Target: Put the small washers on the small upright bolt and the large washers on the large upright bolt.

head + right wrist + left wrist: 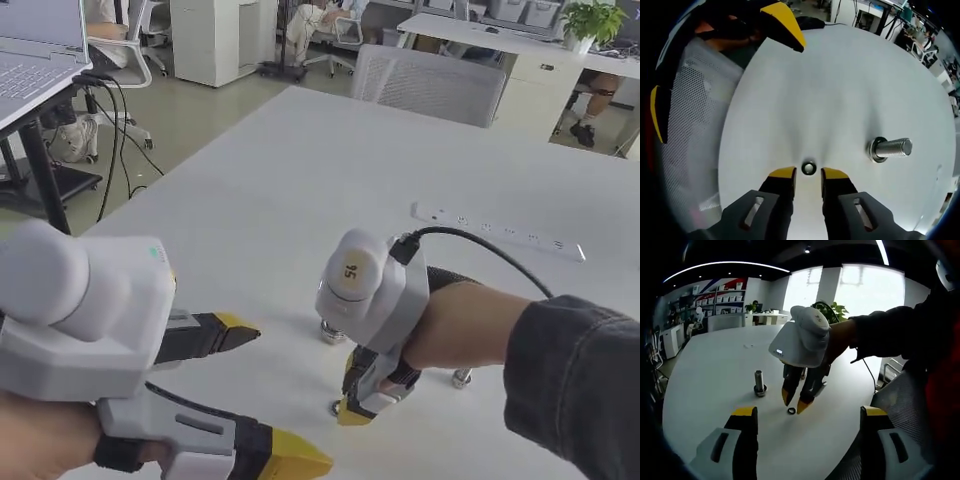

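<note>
A small washer [809, 168] lies flat on the white table [300, 180], just ahead of the gap between my right gripper's [809, 174] tips. That gripper stands open by a narrow gap, pointing down at the tabletop, and touches nothing. From the head view the washer [335, 407] sits beside the right gripper [355, 408]. The large upright bolt [890, 148] stands close by with a ring at its base; it is also the bolt [333, 330] behind the gripper. A small bolt [461, 378] stands under the person's wrist. My left gripper [809, 412] is open wide and holds nothing.
A white power strip [500, 232] lies on the table further back. A mesh chair [430, 85] stands at the far edge. A laptop [35, 50] sits on a stand to the left. The left gripper [270, 395] hovers at the table's near-left corner.
</note>
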A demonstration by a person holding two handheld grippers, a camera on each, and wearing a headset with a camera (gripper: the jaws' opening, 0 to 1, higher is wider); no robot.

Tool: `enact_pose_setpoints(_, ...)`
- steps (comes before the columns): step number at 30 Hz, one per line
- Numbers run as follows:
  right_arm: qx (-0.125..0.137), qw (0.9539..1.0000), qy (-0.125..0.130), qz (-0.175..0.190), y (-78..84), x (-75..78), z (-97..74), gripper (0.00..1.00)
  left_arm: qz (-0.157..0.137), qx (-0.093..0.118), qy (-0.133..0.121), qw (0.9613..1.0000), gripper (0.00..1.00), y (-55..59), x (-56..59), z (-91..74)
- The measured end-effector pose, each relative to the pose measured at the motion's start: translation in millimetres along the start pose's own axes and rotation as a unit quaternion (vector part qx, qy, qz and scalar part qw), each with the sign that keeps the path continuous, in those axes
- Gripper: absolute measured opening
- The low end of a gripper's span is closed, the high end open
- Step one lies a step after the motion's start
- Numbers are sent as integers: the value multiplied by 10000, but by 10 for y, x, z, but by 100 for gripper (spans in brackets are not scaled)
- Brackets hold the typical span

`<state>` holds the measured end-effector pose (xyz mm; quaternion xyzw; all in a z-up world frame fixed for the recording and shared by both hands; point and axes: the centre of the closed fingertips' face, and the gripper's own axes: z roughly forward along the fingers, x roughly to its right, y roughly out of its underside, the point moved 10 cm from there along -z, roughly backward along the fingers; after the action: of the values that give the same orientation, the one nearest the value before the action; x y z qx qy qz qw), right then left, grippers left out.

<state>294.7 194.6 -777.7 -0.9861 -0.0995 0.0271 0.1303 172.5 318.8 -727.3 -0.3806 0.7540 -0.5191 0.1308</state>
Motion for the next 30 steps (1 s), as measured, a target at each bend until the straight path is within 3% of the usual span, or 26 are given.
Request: enact_pose_setpoints(30,-156,9994,170,-266,-20,-23,42,16,-8,-73,-59,10000,84,17,3,-5)
